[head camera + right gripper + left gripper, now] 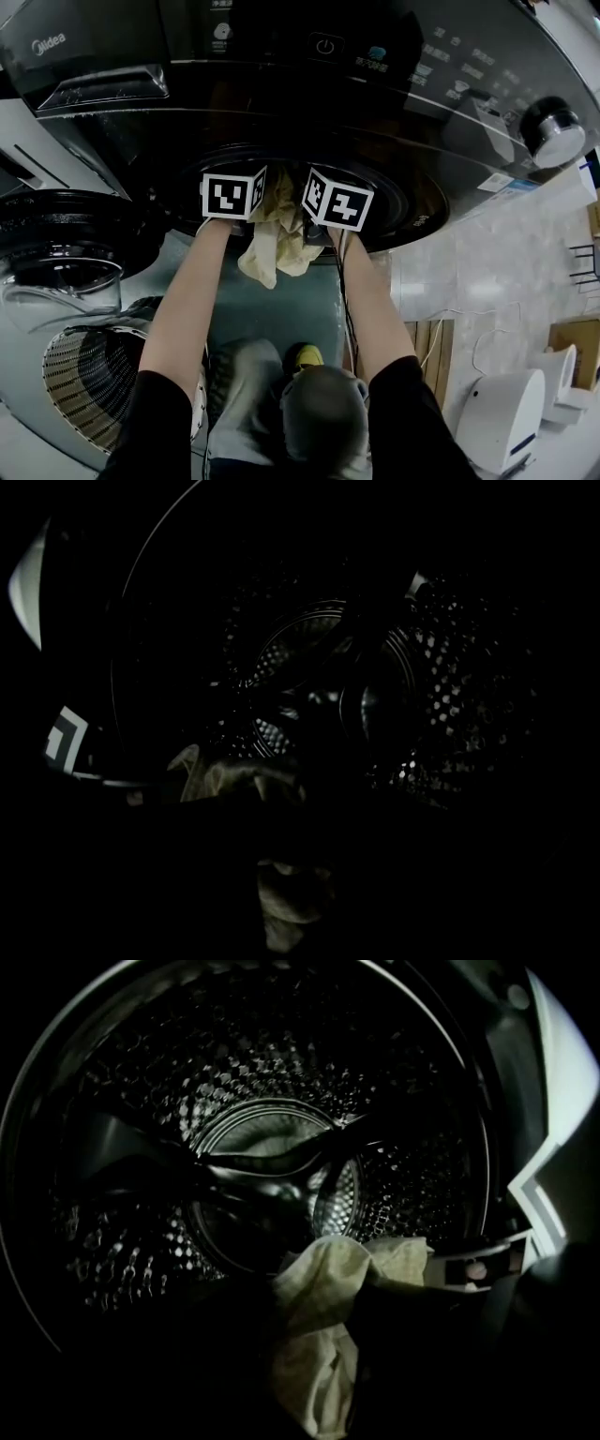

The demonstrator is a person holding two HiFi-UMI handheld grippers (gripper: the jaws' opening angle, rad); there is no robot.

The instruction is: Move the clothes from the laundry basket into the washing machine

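A pale yellow cloth hangs at the mouth of the dark washing machine, between my two grippers. My left gripper and right gripper sit side by side at the drum opening, their marker cubes facing up. In the left gripper view the cloth lies in the gap of my left gripper, whose dark jaws stand apart. The metal drum beyond looks bare. The right gripper view is very dim. There the cloth sags through my right gripper, whose jaws also stand apart.
The round machine door hangs open to the left. A slatted laundry basket stands at the lower left beside the person's knee. A white appliance and a wooden stand are on the tiled floor to the right.
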